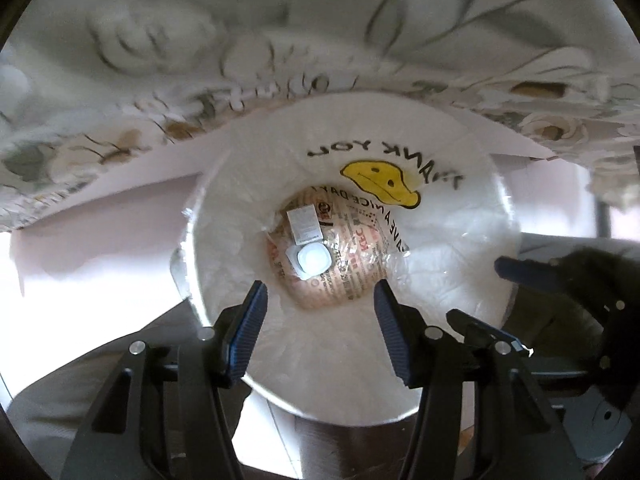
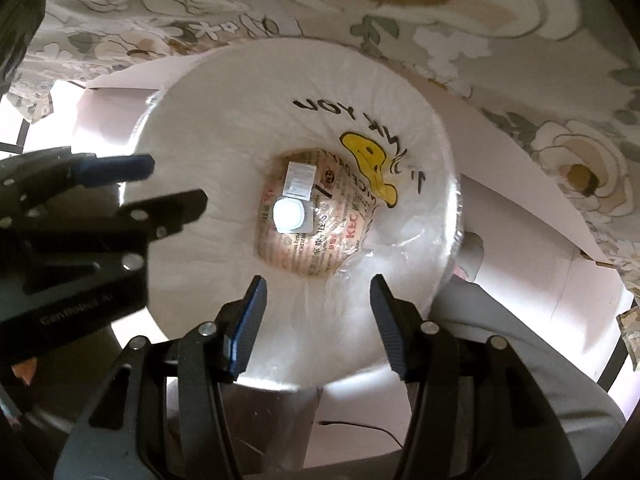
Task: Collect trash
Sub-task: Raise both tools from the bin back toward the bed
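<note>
A round bin lined with a white plastic bag [image 1: 452, 256] printed with a yellow smiley face stands below me; it also shows in the right wrist view [image 2: 208, 128]. At its bottom lie a crumpled printed paper wrapper [image 1: 352, 248], a white sauce cup [image 1: 310, 258] and a small white packet [image 1: 306, 224]; the same wrapper [image 2: 340, 236], cup [image 2: 289, 216] and packet [image 2: 299, 184] show in the right wrist view. My left gripper [image 1: 320, 296] is open and empty above the bin mouth. My right gripper [image 2: 318, 290] is open and empty above it too.
A floral tablecloth [image 1: 200, 80] hangs over a table edge behind the bin, also in the right wrist view [image 2: 520, 60]. The right gripper [image 1: 520, 270] shows at the left view's right edge; the left gripper [image 2: 116, 170] shows at the right view's left. A pale floor [image 2: 540, 280] surrounds the bin.
</note>
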Action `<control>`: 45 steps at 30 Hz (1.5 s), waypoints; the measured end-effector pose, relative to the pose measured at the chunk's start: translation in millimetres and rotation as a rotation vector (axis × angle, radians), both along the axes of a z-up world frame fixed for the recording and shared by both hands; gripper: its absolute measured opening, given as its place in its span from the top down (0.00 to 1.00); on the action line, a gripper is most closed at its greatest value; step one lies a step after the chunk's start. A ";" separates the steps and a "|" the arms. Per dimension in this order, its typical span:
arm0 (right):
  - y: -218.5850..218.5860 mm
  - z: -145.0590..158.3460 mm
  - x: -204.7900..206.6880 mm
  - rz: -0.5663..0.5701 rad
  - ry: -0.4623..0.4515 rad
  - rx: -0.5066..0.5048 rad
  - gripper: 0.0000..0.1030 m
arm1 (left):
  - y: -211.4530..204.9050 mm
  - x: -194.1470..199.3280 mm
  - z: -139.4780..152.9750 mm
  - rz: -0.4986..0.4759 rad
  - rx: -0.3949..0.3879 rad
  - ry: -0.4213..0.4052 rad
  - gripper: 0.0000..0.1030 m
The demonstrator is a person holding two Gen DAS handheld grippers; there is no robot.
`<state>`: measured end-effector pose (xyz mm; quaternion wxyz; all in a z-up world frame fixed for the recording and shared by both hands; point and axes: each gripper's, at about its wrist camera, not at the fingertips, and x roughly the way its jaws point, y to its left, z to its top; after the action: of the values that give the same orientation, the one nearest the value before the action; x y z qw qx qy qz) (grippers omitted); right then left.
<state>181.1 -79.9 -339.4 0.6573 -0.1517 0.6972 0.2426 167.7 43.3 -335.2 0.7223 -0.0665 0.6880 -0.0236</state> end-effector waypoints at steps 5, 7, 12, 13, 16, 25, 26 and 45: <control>-7.7 31.7 -2.5 0.024 -0.015 -0.001 0.47 | 0.4 -5.8 33.9 -0.043 0.034 -0.039 0.44; -11.9 52.1 -2.8 0.035 -0.035 0.010 0.47 | 2.6 -8.4 51.2 -0.055 0.041 -0.064 0.40; -23.7 109.2 -1.9 0.052 -0.102 0.044 0.43 | 13.0 -14.5 103.8 -0.066 0.036 -0.132 0.36; -26.0 124.0 -1.4 0.058 -0.122 0.051 0.42 | 15.4 -15.1 114.5 -0.064 0.032 -0.147 0.35; -33.1 165.5 1.0 0.071 -0.177 0.081 0.41 | 27.7 -13.6 151.8 -0.056 0.030 -0.212 0.28; -59.6 295.5 34.2 0.009 -0.382 0.230 0.31 | 61.3 20.8 275.9 -0.035 0.078 -0.445 0.11; -63.0 308.4 41.2 -0.001 -0.408 0.244 0.28 | 62.7 24.9 283.0 -0.036 0.085 -0.460 0.11; -54.8 425.0 205.4 -0.158 -0.628 0.353 0.26 | 55.0 163.4 351.8 -0.013 0.124 -0.572 0.09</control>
<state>386.5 -134.7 85.6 0.8720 -0.0489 0.4184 0.2491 331.1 98.3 16.5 0.8895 -0.0086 0.4569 -0.0039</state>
